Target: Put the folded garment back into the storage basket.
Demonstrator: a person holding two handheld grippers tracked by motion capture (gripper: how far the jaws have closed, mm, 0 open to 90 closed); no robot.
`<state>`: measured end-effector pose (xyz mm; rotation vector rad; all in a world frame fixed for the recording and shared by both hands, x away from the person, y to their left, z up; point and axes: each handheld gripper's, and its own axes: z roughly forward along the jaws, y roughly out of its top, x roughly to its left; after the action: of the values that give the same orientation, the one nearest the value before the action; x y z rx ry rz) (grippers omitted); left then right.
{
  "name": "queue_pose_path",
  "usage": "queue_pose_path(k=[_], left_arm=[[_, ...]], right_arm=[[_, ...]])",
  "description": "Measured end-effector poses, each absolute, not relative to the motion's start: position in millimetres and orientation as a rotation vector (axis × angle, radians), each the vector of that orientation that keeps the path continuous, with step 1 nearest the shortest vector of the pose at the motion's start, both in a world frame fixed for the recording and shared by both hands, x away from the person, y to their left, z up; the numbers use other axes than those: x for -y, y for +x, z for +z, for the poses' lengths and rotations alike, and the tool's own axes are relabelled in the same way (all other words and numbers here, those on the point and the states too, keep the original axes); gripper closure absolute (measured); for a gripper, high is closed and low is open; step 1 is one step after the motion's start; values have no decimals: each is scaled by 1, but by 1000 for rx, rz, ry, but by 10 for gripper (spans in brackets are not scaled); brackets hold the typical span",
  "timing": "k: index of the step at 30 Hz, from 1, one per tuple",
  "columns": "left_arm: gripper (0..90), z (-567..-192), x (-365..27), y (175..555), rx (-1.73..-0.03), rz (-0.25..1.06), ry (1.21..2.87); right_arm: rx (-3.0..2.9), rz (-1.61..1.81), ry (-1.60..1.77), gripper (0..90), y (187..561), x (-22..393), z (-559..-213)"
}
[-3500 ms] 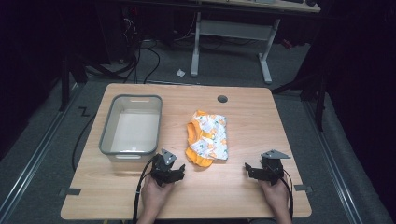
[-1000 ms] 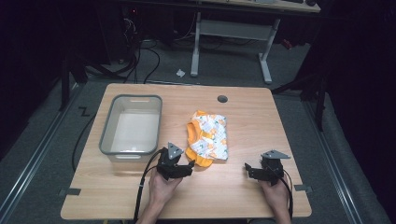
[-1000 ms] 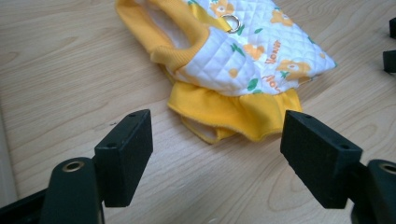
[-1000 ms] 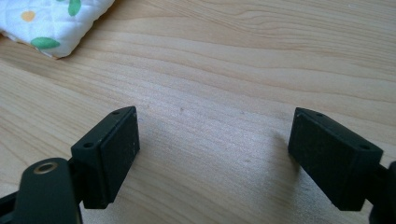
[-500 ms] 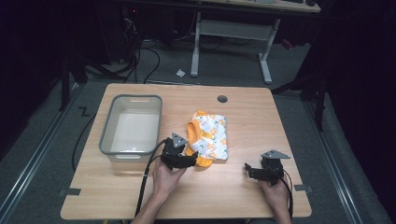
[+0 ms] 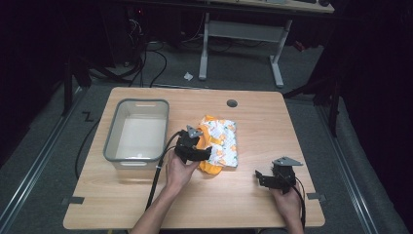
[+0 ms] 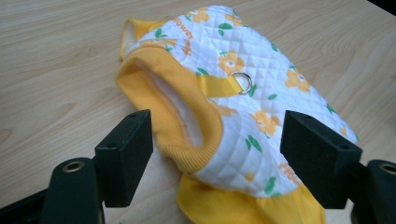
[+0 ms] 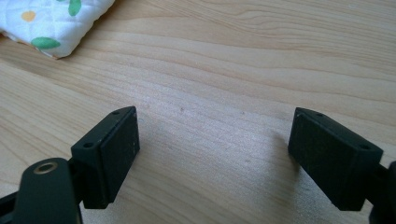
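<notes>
Between my left gripper's point(image 7: 215, 154) wide-parted jaws now sits the near end of the small quilted garment point(image 7: 243, 107), where half a second ago that gripper was just short of it and, further back, hung idle off the cloth's near left corner. Nothing is pinched yet: both black pads stand clear of the fabric on either side, so I judge the reach is done and the closing squeeze comes next.

Closest to me, a yellow ribbed hem point(image 7: 187, 140) curls around an open hole showing a pale lining, with more yellow cloth bunched under it. Just beyond that, a yellow strap carries a small metal ring point(image 7: 243, 82) on the white quilted top, which is printed with orange flowers and green leaves. At the far end, another yellow-edged opening lies flat on the wooden table point(image 7: 56, 70).

From above, my left gripper point(image 6: 194, 147) rests at the garment's point(image 6: 221, 141) near left edge, and the grey plastic bin point(image 6: 137, 130) stands empty just to that gripper's left, apart from the cloth. It looks the likely place for the garment to go.

Off to my right, my right gripper point(image 6: 273, 178) has not budged, low over bare wood with its jaws spread and nothing between them; one corner of the quilted cloth point(image 8: 51, 23) shows well ahead and to the left of it.
</notes>
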<state>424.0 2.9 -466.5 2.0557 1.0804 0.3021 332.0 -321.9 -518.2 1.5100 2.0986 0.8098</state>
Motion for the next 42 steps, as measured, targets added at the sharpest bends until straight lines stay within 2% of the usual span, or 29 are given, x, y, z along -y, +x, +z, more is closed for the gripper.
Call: queue_pose_path(k=[3, 12, 18, 29, 36, 39, 42], left_arm=[[260, -470, -2, 433, -1108, 281, 2052], [226, -473, 6, 455, -1147, 328, 2062], [218, -480, 12, 471, -1180, 295, 2078], [217, -504, 17, 486, -1250, 254, 2090], [215, -516, 27, 489, -1236, 261, 2152], [233, -517, 32, 486, -1194, 324, 2186], [314, -516, 34, 484, -1159, 323, 2193]], right_arm=[[-2099, 810, 1510, 165, 332, 322, -518], [-2098, 810, 1510, 166, 332, 322, -518], [-2101, 810, 1510, 166, 332, 322, -518], [-2101, 809, 1510, 166, 332, 322, -518], [-2101, 809, 1510, 166, 332, 322, -518], [-2099, 810, 1510, 166, 332, 322, -518], [-2100, 811, 1511, 166, 332, 322, -518]])
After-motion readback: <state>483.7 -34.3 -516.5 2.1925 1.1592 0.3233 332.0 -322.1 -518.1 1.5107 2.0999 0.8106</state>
